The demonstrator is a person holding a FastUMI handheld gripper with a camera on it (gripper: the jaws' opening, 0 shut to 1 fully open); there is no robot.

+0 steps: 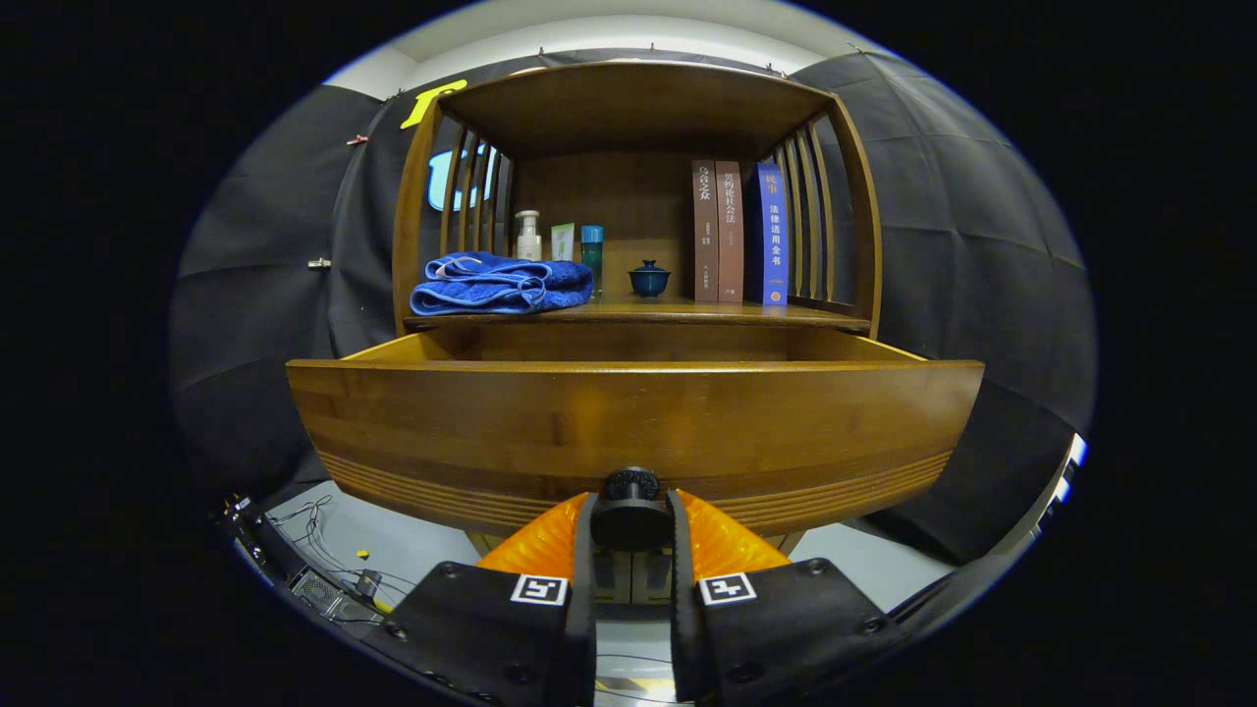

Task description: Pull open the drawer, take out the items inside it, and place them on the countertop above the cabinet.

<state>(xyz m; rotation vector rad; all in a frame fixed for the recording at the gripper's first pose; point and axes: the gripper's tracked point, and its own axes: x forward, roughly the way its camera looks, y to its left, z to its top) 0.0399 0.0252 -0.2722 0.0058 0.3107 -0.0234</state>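
A wooden drawer [633, 417] stands pulled out of the cabinet toward me, its front panel broad before the camera. Its round dark knob [630, 503] sits low on the front panel, and my gripper [630, 520] is shut on the knob, one finger pressing each side. The drawer's inside is hidden behind the front panel; I see just its side walls and back edge. Above it runs the wooden countertop [678, 314] of the cabinet. A folded blue towel [501, 285] lies on the countertop's left part.
On the countertop stand a white pump bottle [528, 236], a small tube, a teal bottle [591, 247], a dark blue lidded cup [649, 279] and three upright books [738, 232]. Slatted wooden sides and a top board enclose this shelf. Cables lie on the floor at the lower left.
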